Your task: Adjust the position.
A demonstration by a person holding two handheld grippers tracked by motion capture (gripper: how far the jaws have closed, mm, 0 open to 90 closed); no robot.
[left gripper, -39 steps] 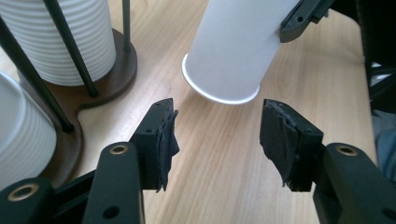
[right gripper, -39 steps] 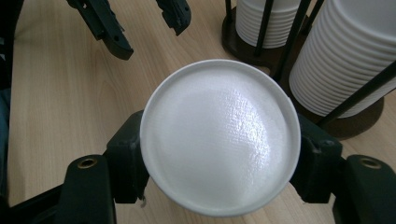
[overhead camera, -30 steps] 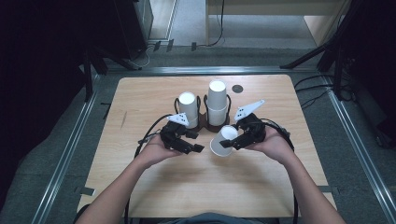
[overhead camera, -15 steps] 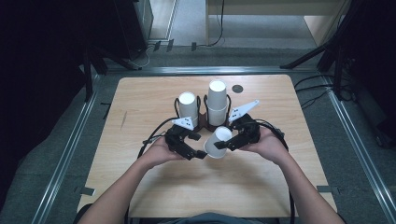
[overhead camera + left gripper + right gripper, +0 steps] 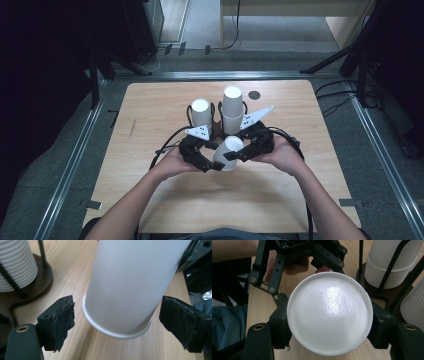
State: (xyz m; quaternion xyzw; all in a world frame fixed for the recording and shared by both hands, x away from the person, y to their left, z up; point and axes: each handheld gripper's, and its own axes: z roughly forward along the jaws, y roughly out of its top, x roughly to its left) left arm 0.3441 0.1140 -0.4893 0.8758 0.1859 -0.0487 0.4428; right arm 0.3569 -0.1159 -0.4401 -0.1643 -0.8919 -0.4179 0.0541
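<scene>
On the left, the left gripper (image 5: pixel 212 164) is held low over the wooden table (image 5: pixel 150 110). Its jaws are spread wide, one on each side of the white paper cup (image 5: pixel 227 151), near its rim. In the left gripper view the black pads (image 5: pixel 63 320) stand a little way off the cup (image 5: pixel 130 287) and do not touch it. So this gripper is let go, not squeezing.

In the middle, the cup is tipped over sideways, up off the table, between the two grippers.

On the right, the right gripper (image 5: pixel 239 154) has the cup clamped tight. In the right gripper view the cup's round bottom (image 5: pixel 329 312) faces the camera and hides the jaw tips behind it.

Behind the hands, two stacks of cups (image 5: pixel 220 112) stand in a dark holder (image 5: pixel 216 120). The holder's base is hard to see.
</scene>
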